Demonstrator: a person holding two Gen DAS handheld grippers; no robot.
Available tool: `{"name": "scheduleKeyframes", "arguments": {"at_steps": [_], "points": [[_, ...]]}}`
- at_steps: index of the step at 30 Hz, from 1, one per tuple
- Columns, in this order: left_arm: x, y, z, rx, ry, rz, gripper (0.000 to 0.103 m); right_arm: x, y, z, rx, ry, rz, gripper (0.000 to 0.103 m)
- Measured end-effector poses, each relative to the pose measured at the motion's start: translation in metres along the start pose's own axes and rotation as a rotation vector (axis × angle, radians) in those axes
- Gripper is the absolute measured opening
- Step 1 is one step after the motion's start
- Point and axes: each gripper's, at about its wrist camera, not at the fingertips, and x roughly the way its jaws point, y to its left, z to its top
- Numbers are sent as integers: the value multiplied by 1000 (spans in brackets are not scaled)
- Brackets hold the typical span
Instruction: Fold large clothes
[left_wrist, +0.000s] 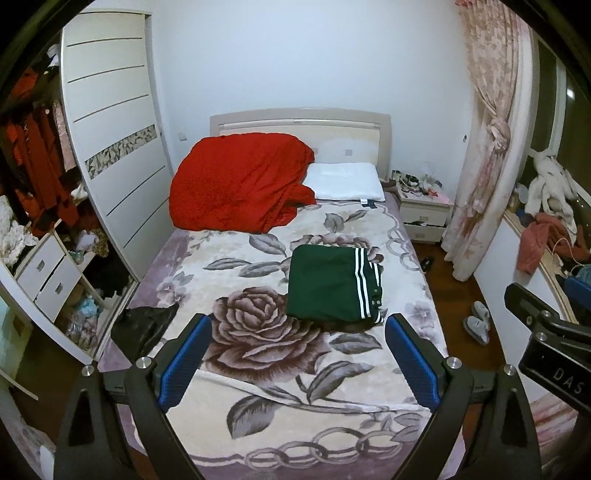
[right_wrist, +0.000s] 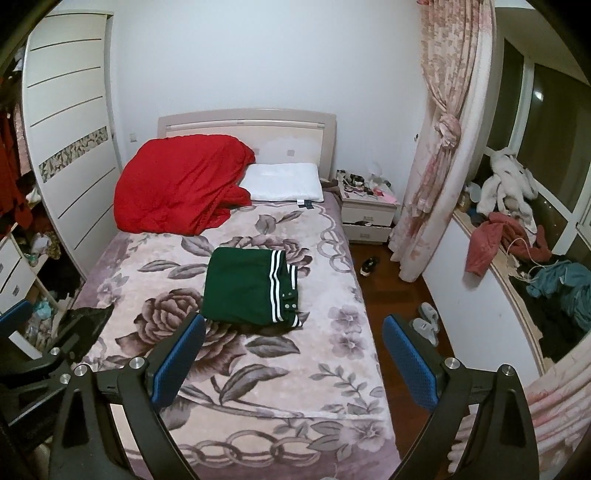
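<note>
A dark green garment with white stripes (left_wrist: 332, 284) lies folded into a neat rectangle on the floral bed cover (left_wrist: 258, 369), right of the middle. It also shows in the right wrist view (right_wrist: 251, 288). My left gripper (left_wrist: 297, 354) is open and empty, held above the near part of the bed, short of the garment. My right gripper (right_wrist: 293, 354) is open and empty, held above the bed's near right edge. A black garment (left_wrist: 144, 325) lies at the bed's left edge; it also shows in the right wrist view (right_wrist: 86, 321).
A red quilt (left_wrist: 240, 184) and a white pillow (left_wrist: 347, 181) lie at the headboard. A white wardrobe (left_wrist: 114, 129) stands left with clutter below. A nightstand (right_wrist: 369, 214), pink curtain (right_wrist: 439, 147), slippers (right_wrist: 426, 321) and a cluttered window ledge (right_wrist: 517, 258) are right.
</note>
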Motion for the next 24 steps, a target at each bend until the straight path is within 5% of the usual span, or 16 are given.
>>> {"name": "scheduleKeyframes", "arguments": {"at_steps": [24], "points": [[-3,12,6,-35,-35,17,97,4,1,-9,-3,0,13,99]]}}
